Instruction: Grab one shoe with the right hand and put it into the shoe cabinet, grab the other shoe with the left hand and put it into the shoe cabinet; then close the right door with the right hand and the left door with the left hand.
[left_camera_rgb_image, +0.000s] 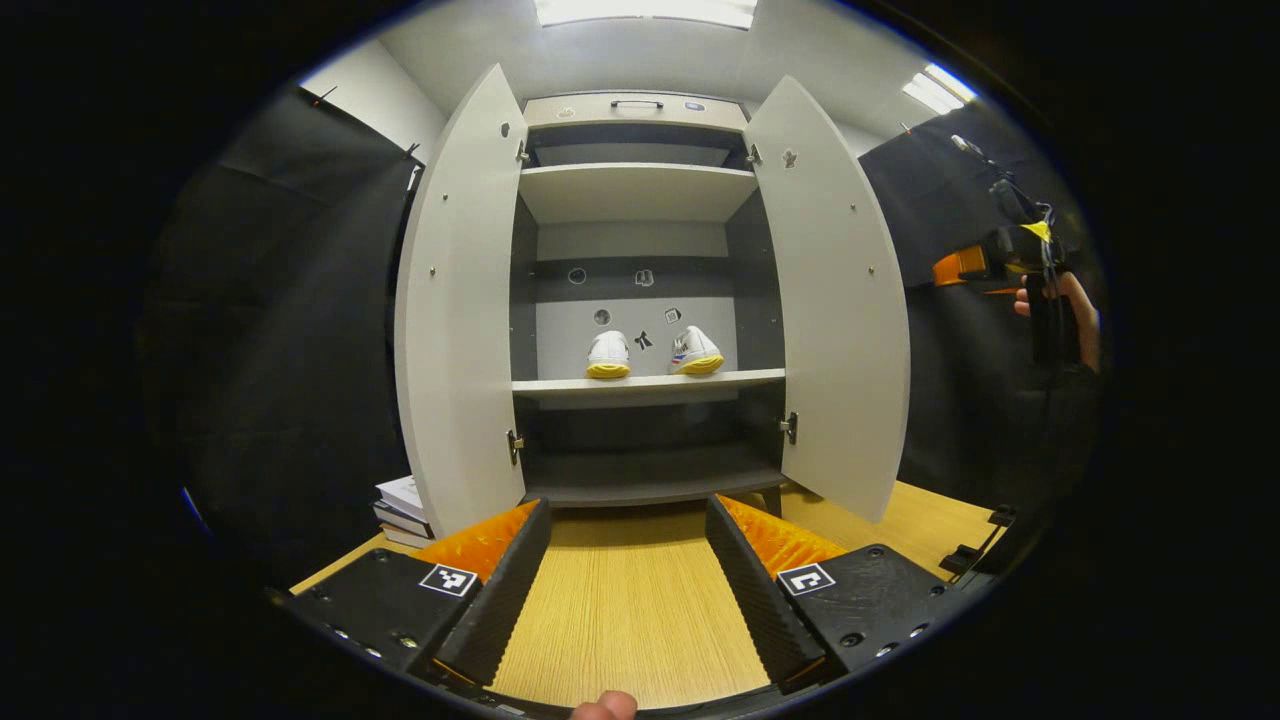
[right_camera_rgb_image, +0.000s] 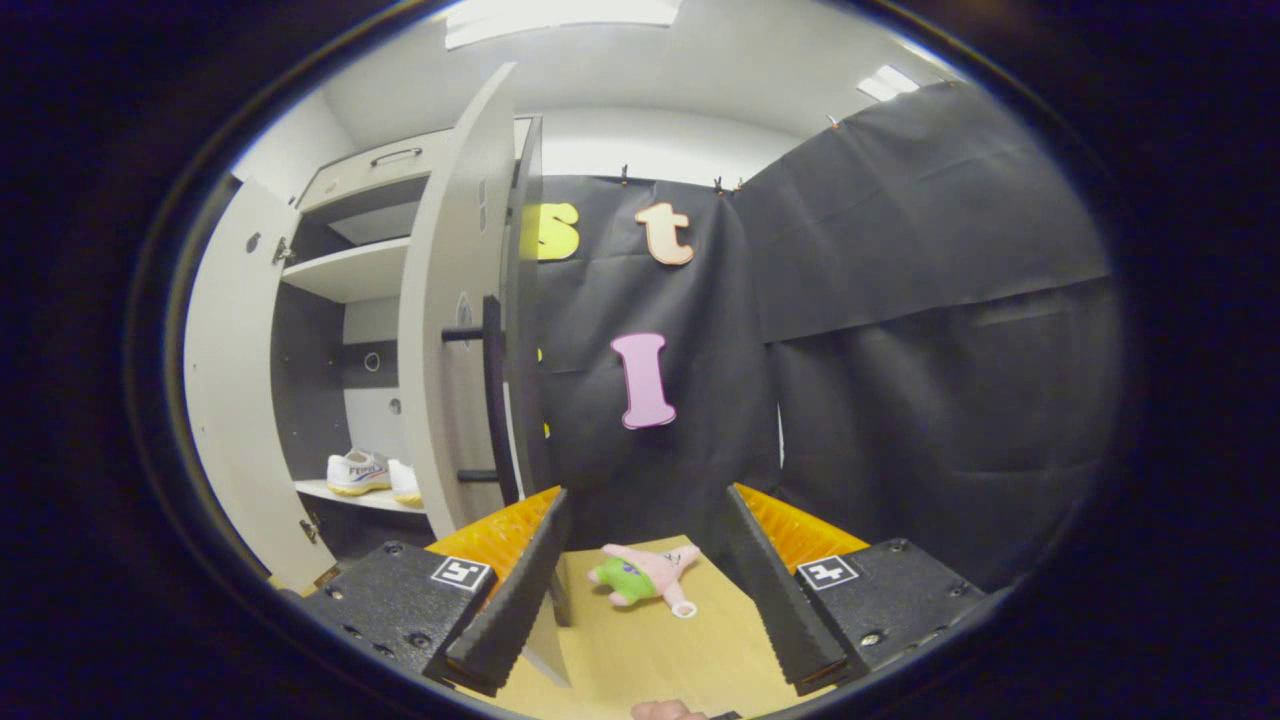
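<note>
1. Two shoes on the middle shelf (left_camera_rgb_image: 648, 381) of the shoe cabinet (left_camera_rgb_image: 636, 108), side by side and slightly apart, heels facing out. Left shoe (left_camera_rgb_image: 608, 354) and right shoe (left_camera_rgb_image: 695, 351): both white uppers with yellow soles; the right one shows coloured stripes on its side.
2. Cabinet: pale grey flat panels, dark interior, about four shelf levels visible, a dark handle on the top front. Small round holes and stickers on the back panel.
3. Two doors, both swung wide open. Left door (left_camera_rgb_image: 462, 300) and right door (left_camera_rgb_image: 835, 300) are plain smooth boards on metal hinges. In the right gripper view the right door (right_camera_rgb_image: 455, 330) is seen nearly edge-on, with a long dark bar handle (right_camera_rgb_image: 492, 395) on its outer face.
4. Left gripper (left_camera_rgb_image: 628, 575): jaws wide apart, nothing between them; black ribbed fingers with orange backing. It hangs over the light wood-grain table (left_camera_rgb_image: 625, 620), facing the cabinet's centre.
5. Right gripper (right_camera_rgb_image: 640, 580): jaws wide apart, holding nothing, just to the right of the right door's outer edge. In the left gripper view it (left_camera_rgb_image: 965, 266) appears far right, held in a hand (left_camera_rgb_image: 1070, 310).
6. Other items: one stack of books (left_camera_rgb_image: 403, 510) on the table left of the cabinet; one pink and green plush toy (right_camera_rgb_image: 645, 577) lying on the table between the right gripper's fingers, farther off.
7. Nothing stands in either door's swing path as far as visible.
</note>
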